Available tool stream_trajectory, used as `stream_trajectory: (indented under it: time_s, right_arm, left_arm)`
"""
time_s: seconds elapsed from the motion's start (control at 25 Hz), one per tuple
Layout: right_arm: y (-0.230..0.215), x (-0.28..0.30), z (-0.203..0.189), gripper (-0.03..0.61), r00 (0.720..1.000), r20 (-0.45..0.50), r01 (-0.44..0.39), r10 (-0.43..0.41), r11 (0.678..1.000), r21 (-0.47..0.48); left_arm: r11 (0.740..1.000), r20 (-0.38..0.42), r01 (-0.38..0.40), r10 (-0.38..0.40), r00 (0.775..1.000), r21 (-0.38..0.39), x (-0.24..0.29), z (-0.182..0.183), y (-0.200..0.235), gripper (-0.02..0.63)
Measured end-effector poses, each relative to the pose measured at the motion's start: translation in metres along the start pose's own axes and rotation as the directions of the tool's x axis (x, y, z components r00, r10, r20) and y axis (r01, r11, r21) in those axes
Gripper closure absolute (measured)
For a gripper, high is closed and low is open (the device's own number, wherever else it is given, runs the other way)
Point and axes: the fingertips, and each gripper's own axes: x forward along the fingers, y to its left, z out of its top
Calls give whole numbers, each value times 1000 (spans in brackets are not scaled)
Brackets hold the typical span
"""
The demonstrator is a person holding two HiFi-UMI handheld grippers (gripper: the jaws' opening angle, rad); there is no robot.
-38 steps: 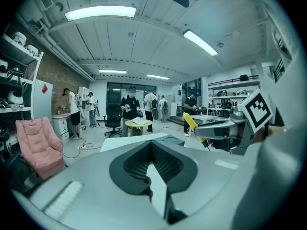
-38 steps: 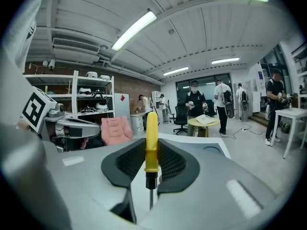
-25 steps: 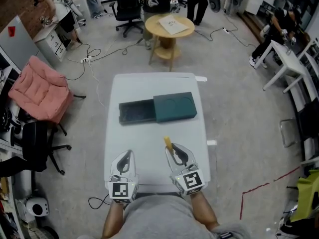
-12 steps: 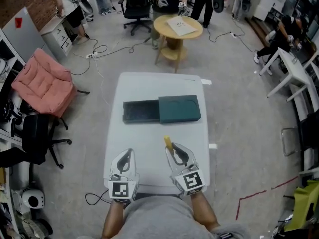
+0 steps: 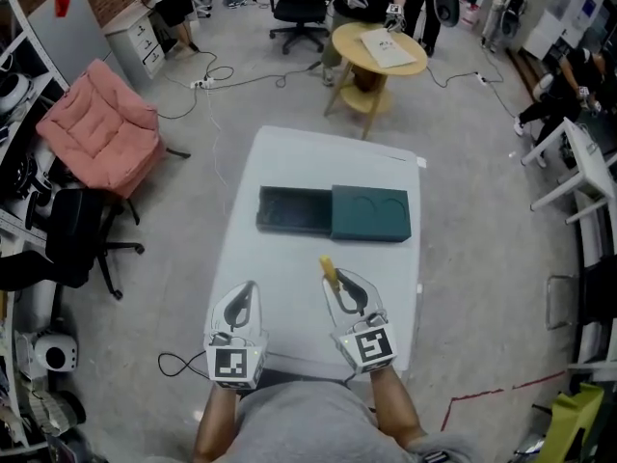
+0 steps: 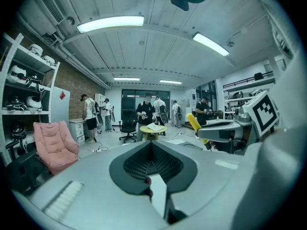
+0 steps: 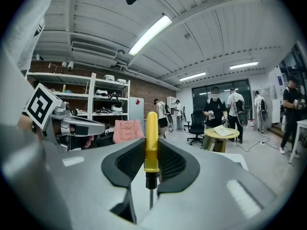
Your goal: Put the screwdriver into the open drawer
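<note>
Screwdriver (image 5: pixel 329 271) clamped in right gripper (image 5: pixel 335 282), its long axis along the fingers and the yellow handle sticking out past the tips. Open drawer (image 5: pixel 294 210) lies ahead, slightly left of them. Left gripper (image 5: pixel 241 293) closed, empty.

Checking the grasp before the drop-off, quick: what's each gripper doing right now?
Left gripper: closed, empty.
Right gripper: closed on the screwdriver.
</note>
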Motion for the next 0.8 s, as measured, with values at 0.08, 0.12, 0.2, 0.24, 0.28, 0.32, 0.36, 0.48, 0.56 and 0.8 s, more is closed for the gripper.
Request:
stream_trajectory:
  time_s: [0.08, 0.12, 0.2, 0.24, 0.28, 0.32, 0.36, 0.48, 0.56, 0.8]
  right_arm:
    - [3, 11, -1, 499, 1000, 4, -24, 24, 1000, -10]
    - [3, 17, -1, 499, 1000, -3, -31, 30, 999, -14]
    - [3, 32, -3, 499, 999, -16, -34, 34, 999, -32]
    - [2, 41, -2, 499, 999, -19, -34, 33, 999, -43]
    - [1, 50, -2, 499, 999, -24, -34, 33, 998, -55]
    - [0, 58, -3, 499, 999, -31, -35, 33, 997, -69]
    - [-2, 66, -4, 499, 999, -40, -37, 34, 996, -83]
    - [-9, 90, -11, 499, 996, -76, -46, 38, 992, -117]
    - [-13, 107, -16, 499, 994, -99, -54, 41, 989, -139]
    - [-20, 151, -32, 499, 986, -155, -83, 56, 981, -175]
  left_arm:
    - [1000, 0, -10, 10, 1000, -11, 3, 1, 7, 601]
    - [999, 2, -15, 15, 1000, -29, 5, 1, 11, 601]
    - [998, 3, -23, 23, 1000, -54, 12, 1, 21, 601]
    - [998, 3, -26, 26, 1000, -58, 17, 1, 27, 601]
    - [998, 1, -27, 27, 1000, -59, 22, 0, 33, 601]
    - [998, -3, -28, 28, 1000, -57, 27, 0, 38, 601]
    - [998, -7, -28, 28, 1000, -58, 32, -1, 42, 601]
    - [998, -11, -23, 23, 1000, -65, 50, -4, 53, 601]
    - [998, -15, -17, 16, 1000, -68, 64, -8, 61, 601]
    - [997, -34, -4, 1, 999, -72, 100, -23, 81, 601]
